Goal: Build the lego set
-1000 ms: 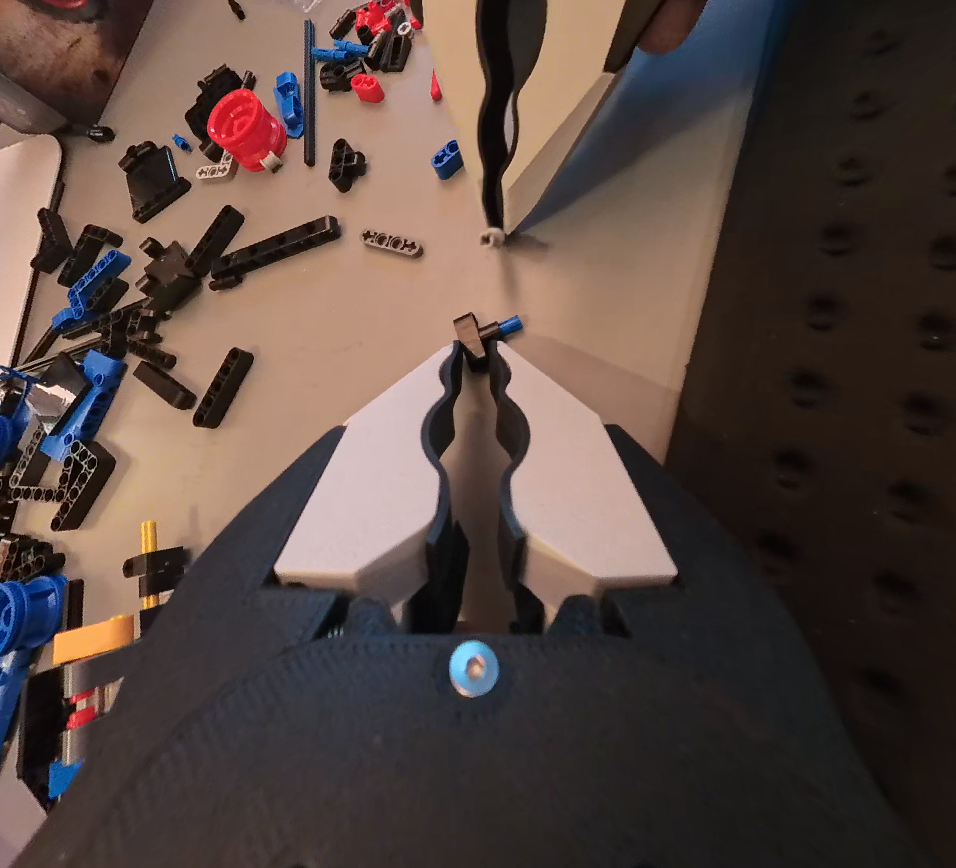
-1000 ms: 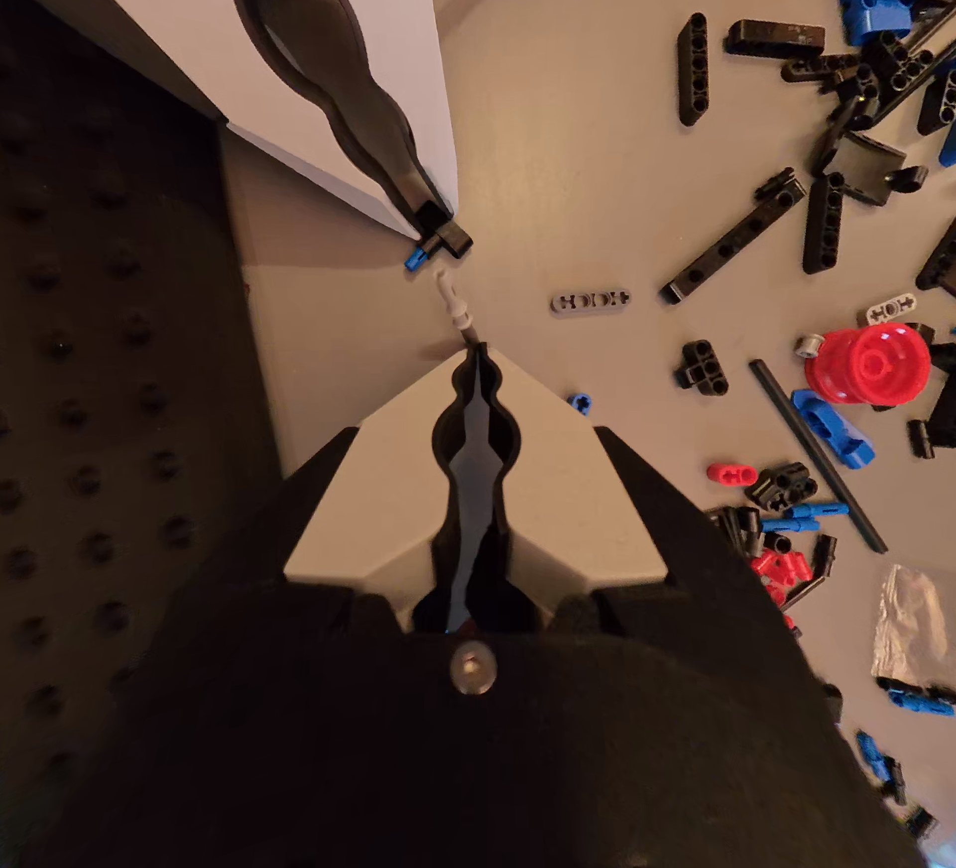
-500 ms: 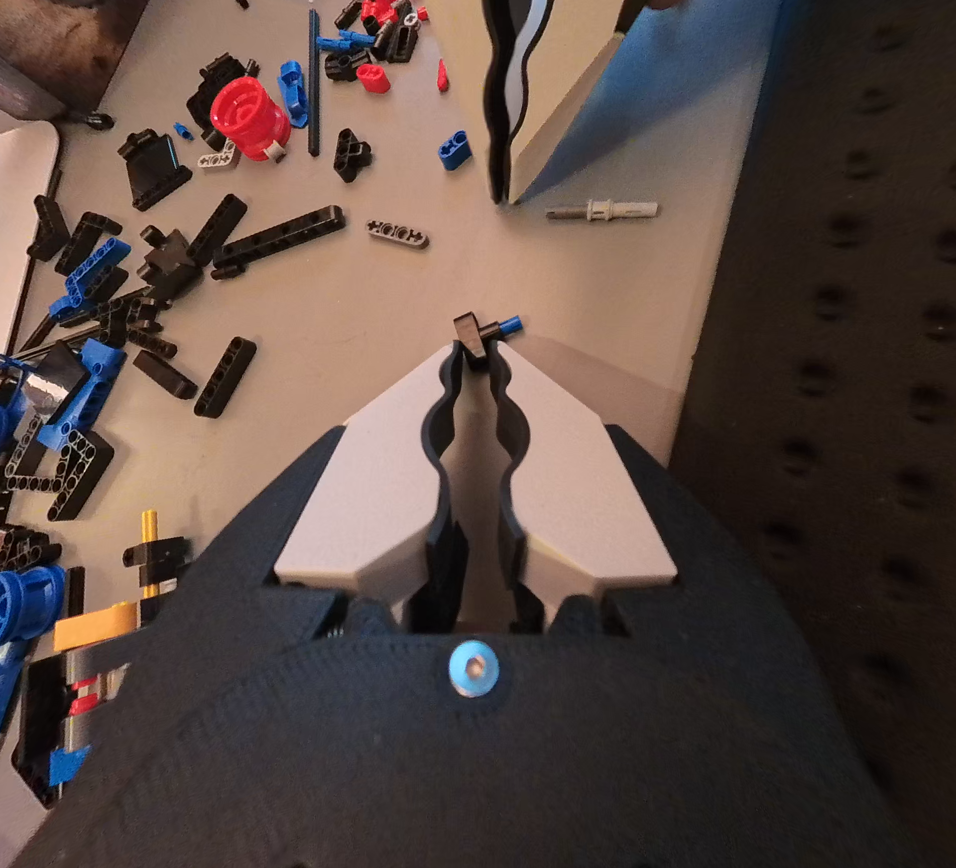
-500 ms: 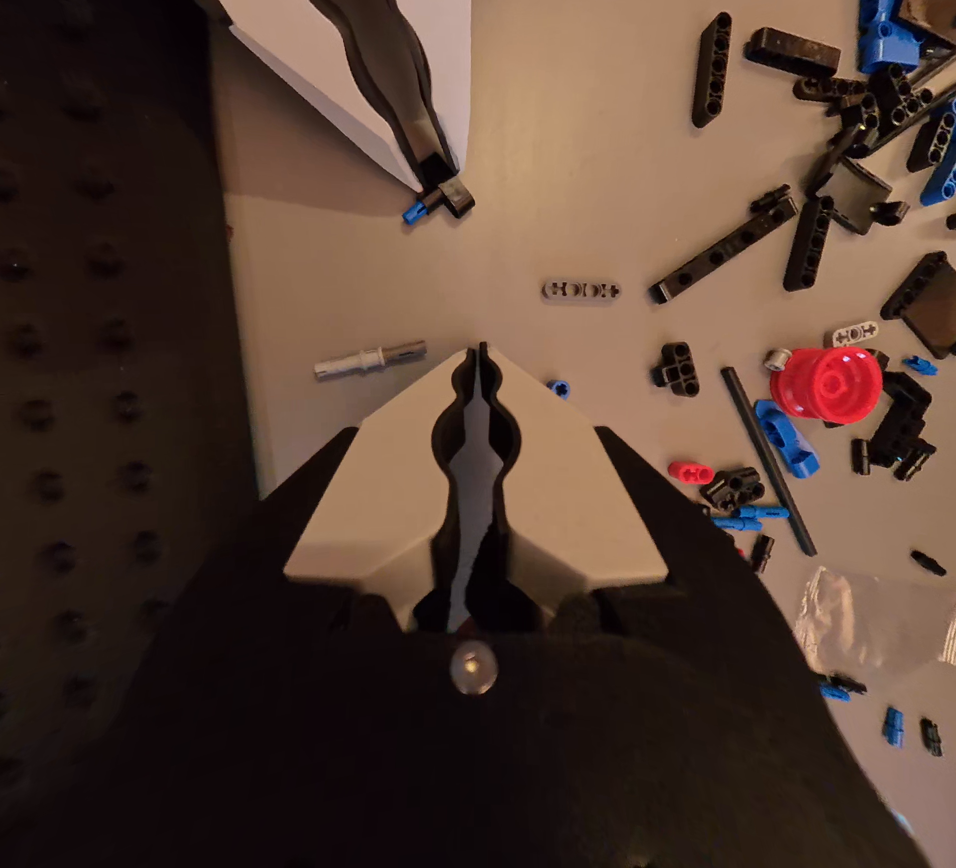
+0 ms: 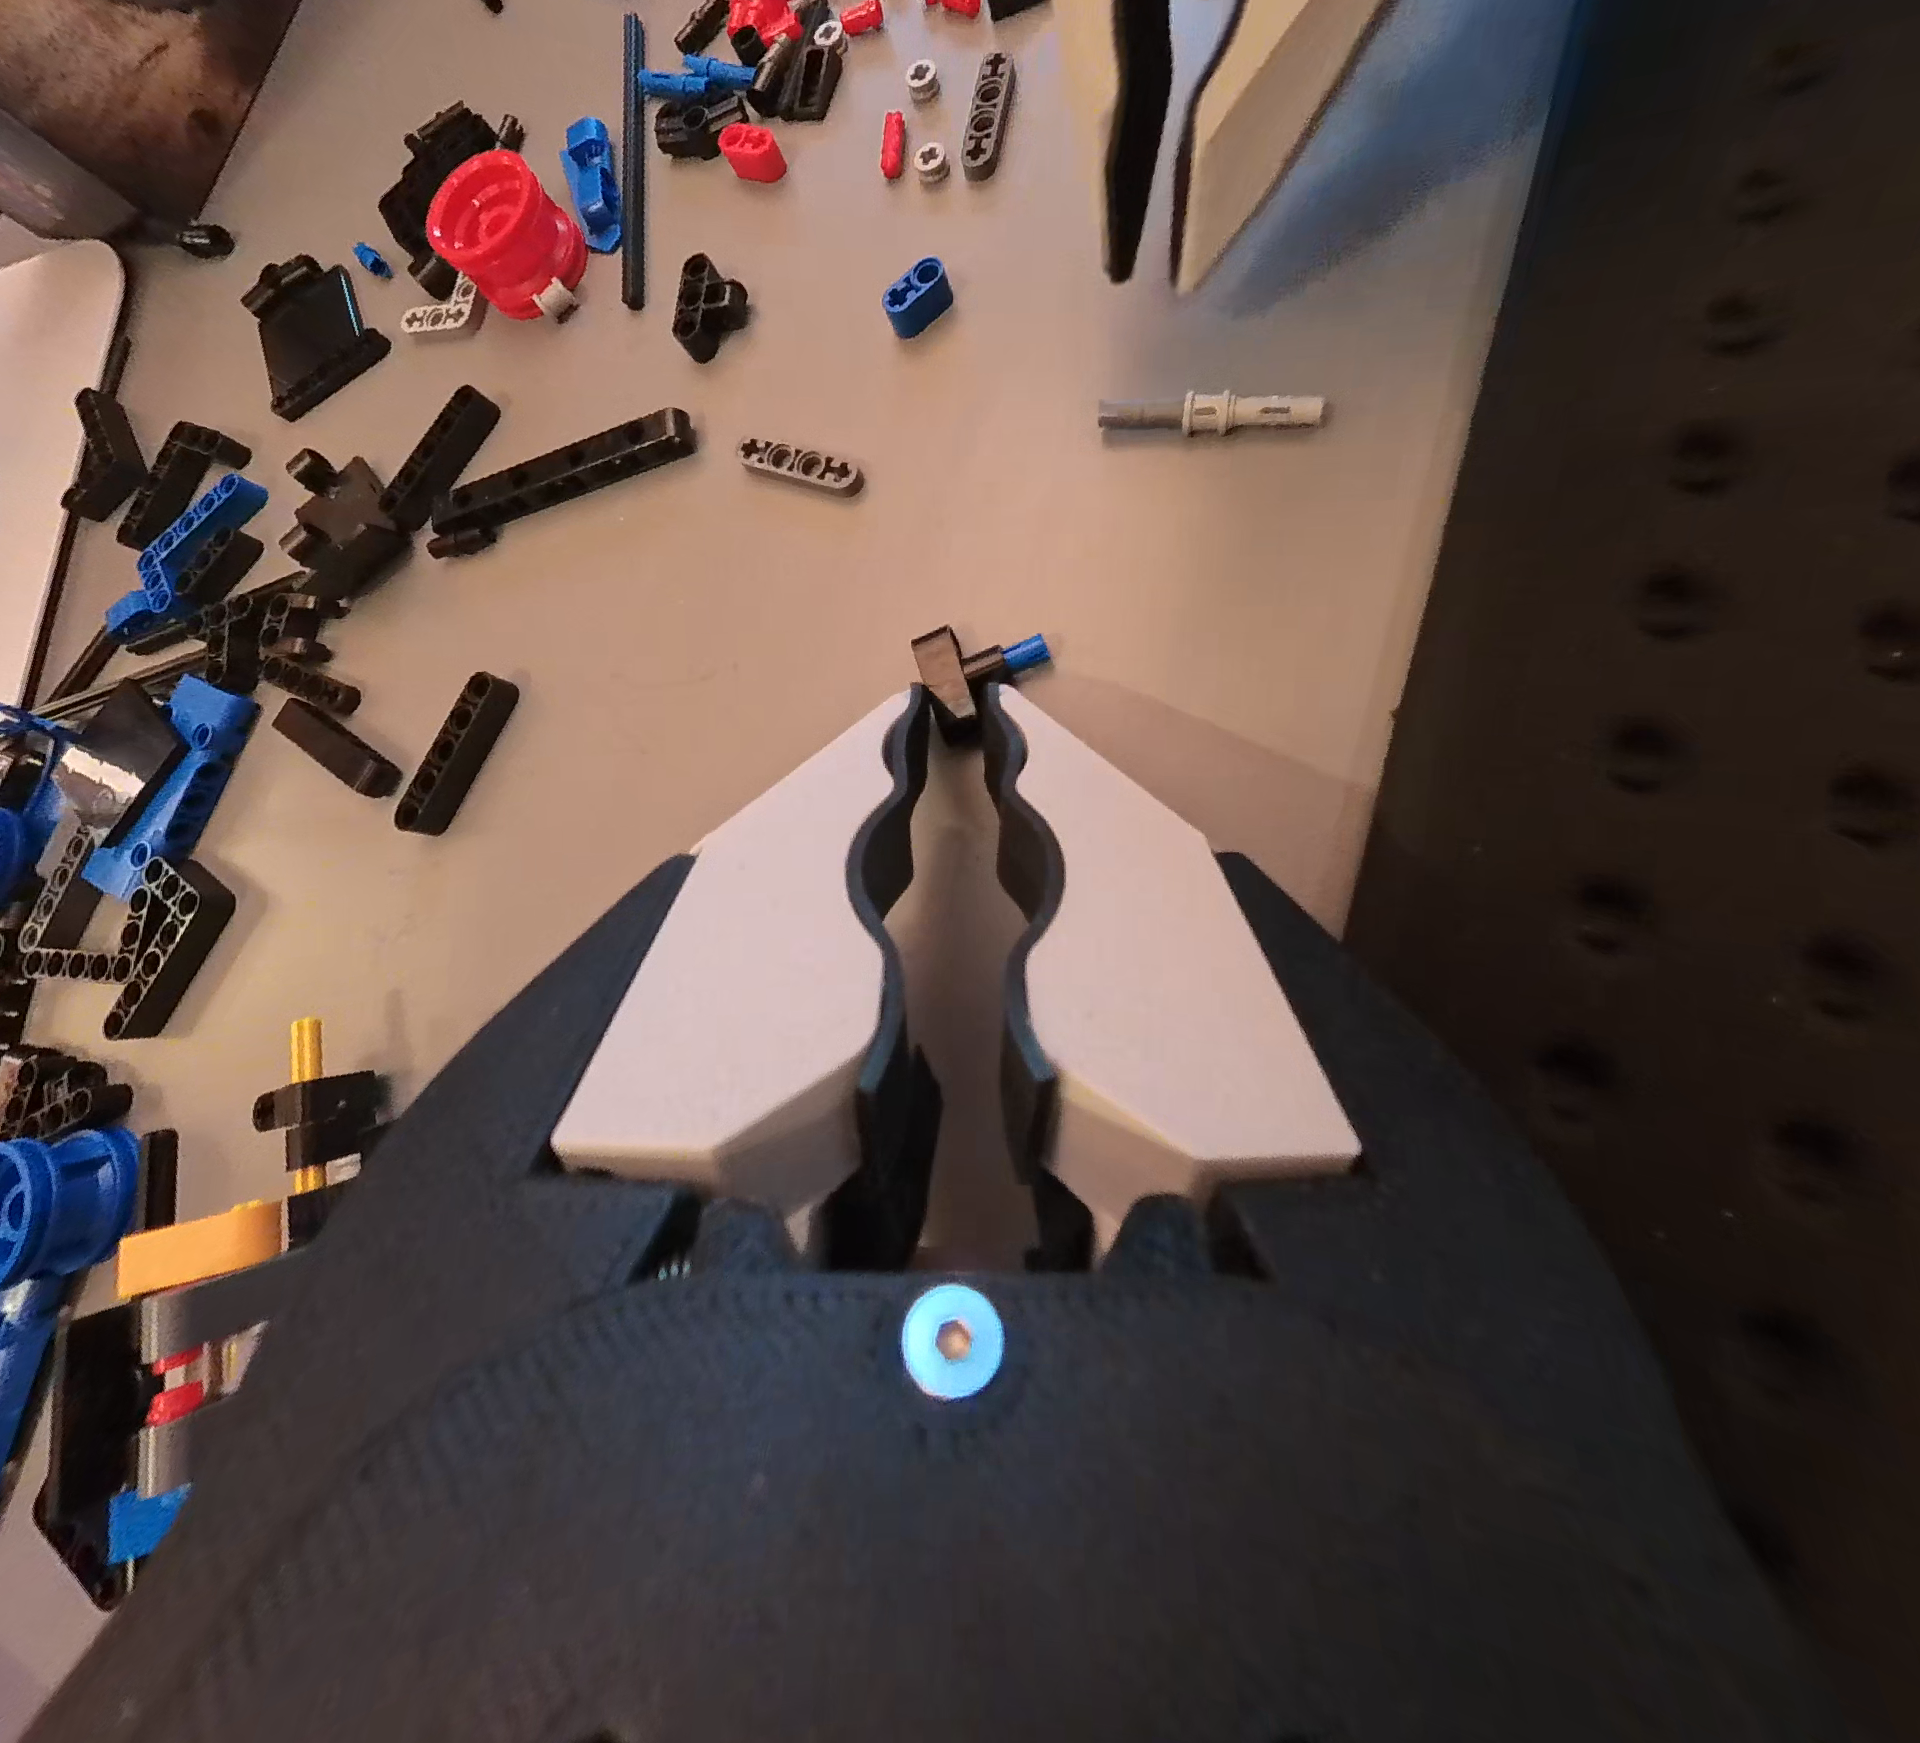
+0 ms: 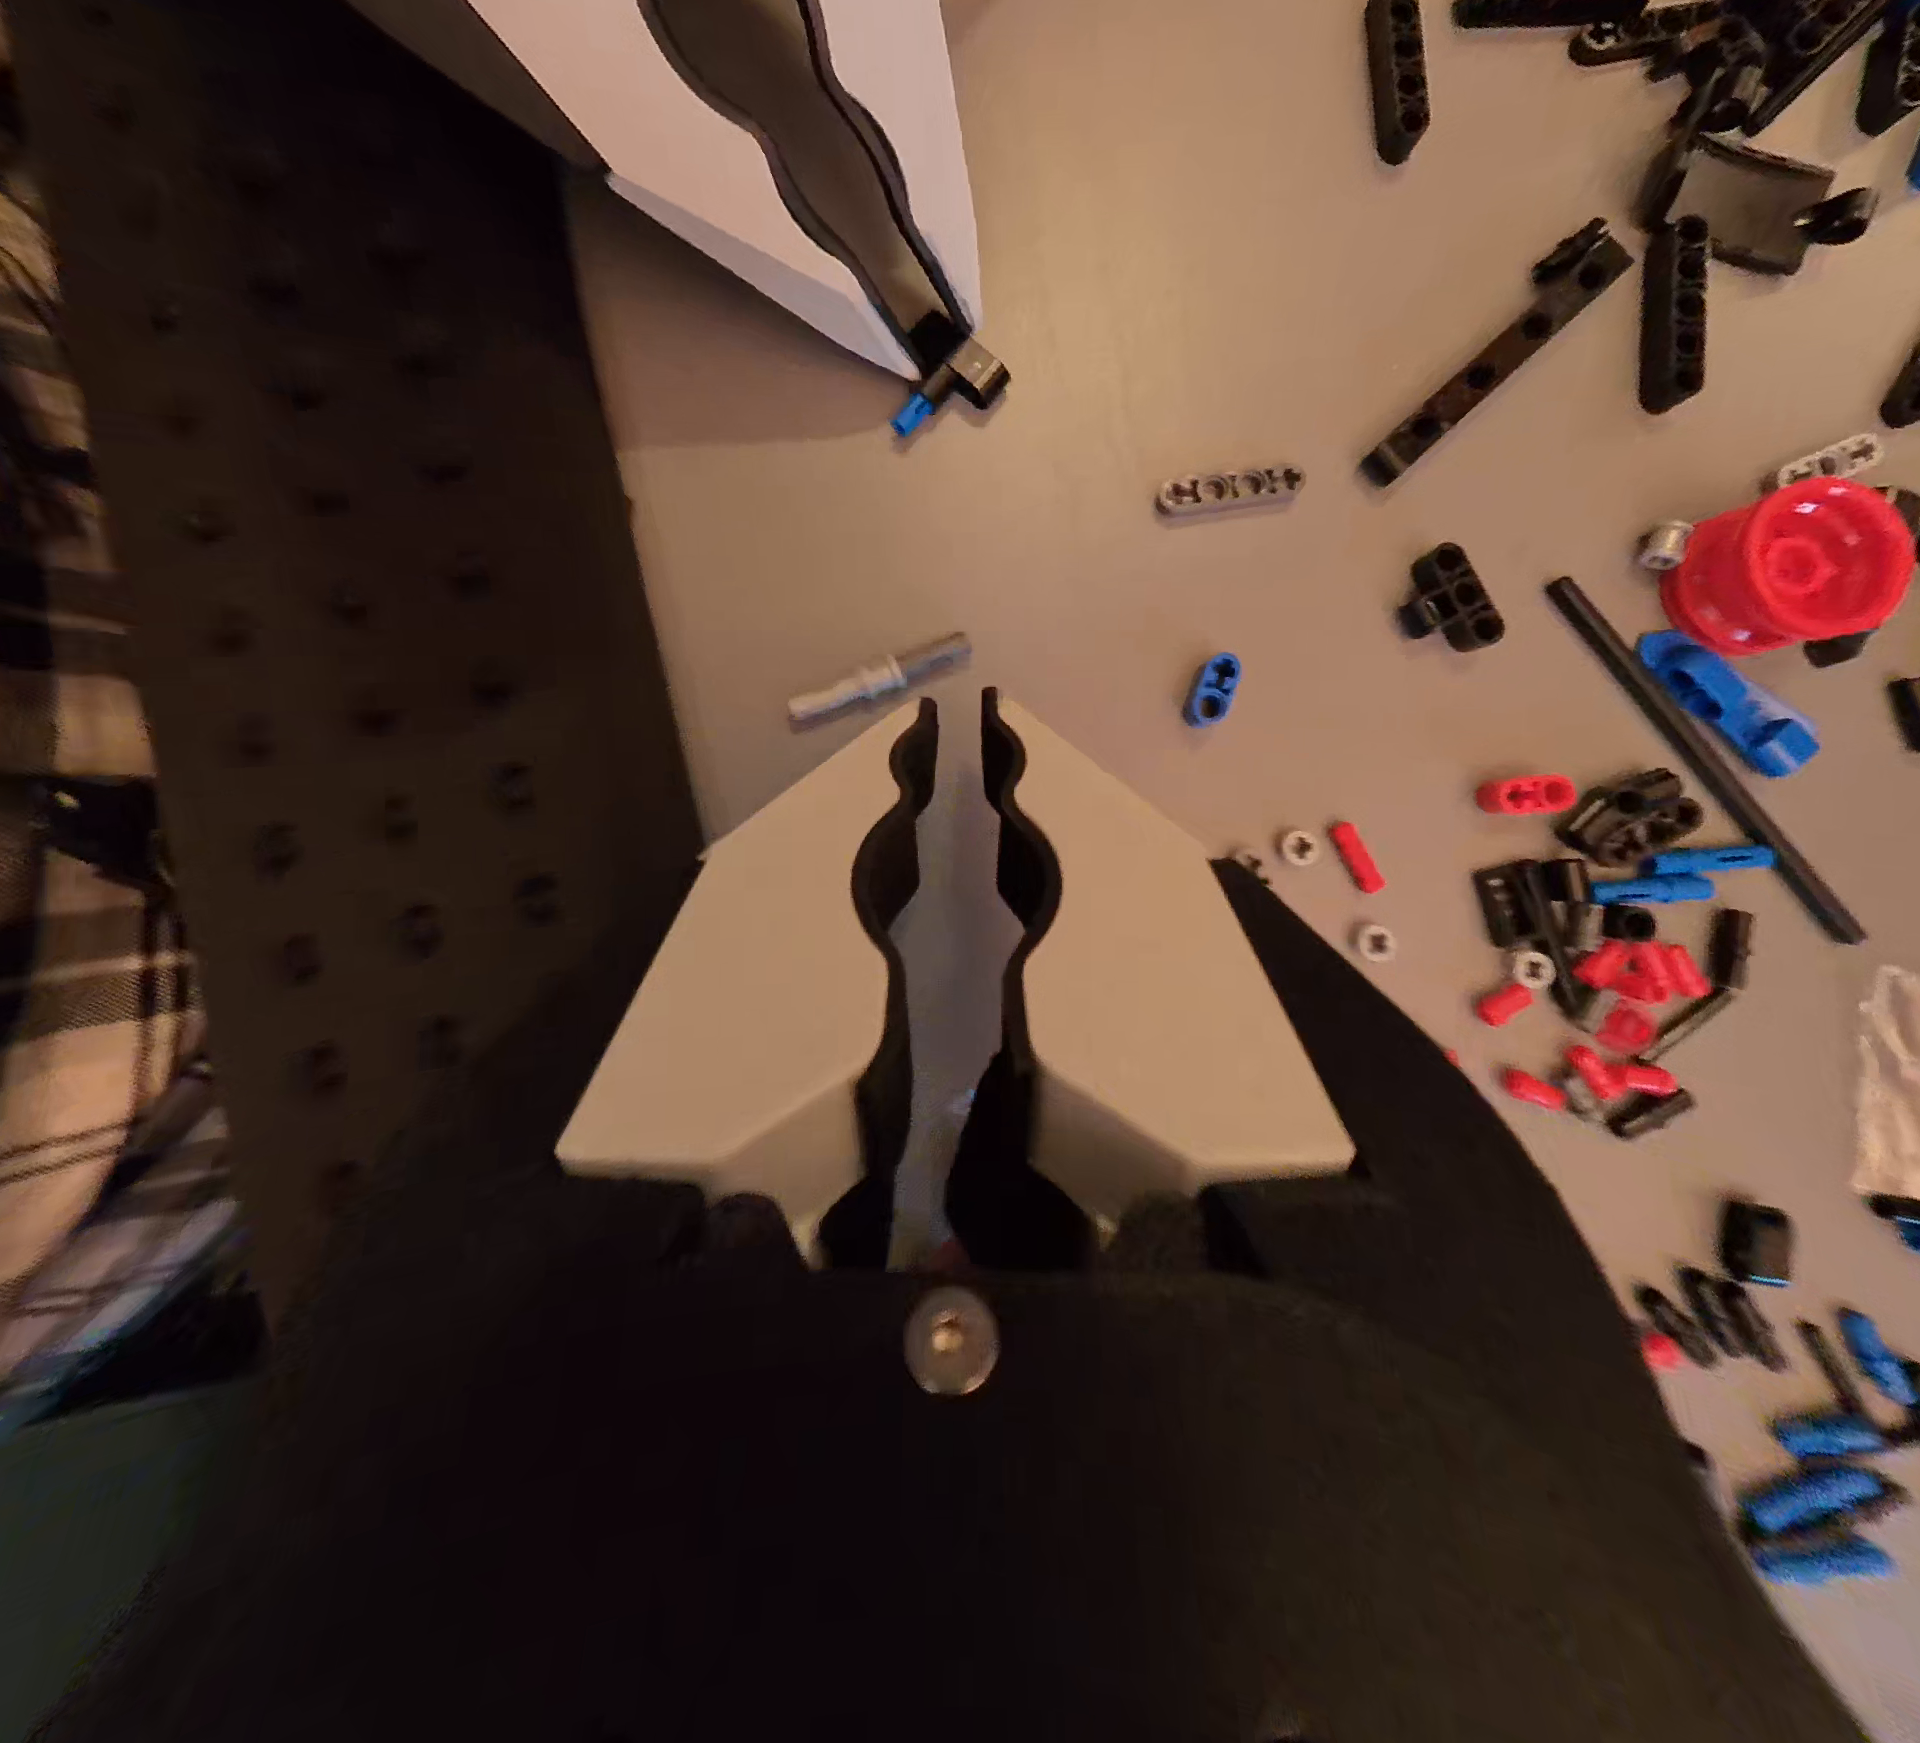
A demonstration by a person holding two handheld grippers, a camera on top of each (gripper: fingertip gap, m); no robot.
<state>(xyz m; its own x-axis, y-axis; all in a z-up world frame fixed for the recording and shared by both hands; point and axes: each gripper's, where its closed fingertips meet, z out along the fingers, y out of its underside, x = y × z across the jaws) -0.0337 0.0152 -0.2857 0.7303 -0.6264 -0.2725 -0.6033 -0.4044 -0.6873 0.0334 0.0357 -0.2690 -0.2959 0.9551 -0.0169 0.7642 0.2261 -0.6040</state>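
Across a smooth grey tabletop (image 5: 644,592), bordered along one side by a dark mat (image 5: 1704,758) dimpled with rows of round pits, lies a scatter of glossy plastic lego pieces. Largest among them: a ribbed red wheel hub (image 5: 504,233), a long black beam (image 5: 566,488) pierced with holes, a thin black axle (image 5: 632,161), then a flat grey three-hole link (image 5: 800,467) and a stubby blue connector (image 5: 918,297). No readable writing anywhere.

Near the table's mat-side edge, open bare surface around a slim grey pin (image 5: 1210,412), lying flat and untouched, just ahead and left of the right gripper (image 6: 958,706) in the right wrist view. Right gripper's wavy black pads (image 6: 1006,758) parted by a narrow slit, holding nothing, tips close above the table.

Left gripper (image 5: 956,706), with matte grey wedge fingers on a coarse-textured black body, pinched tight on a small black connector (image 5: 948,667) with a blue pin (image 5: 1023,652) sticking out sideways toward the mat, held over clear tabletop, well apart from the pile.
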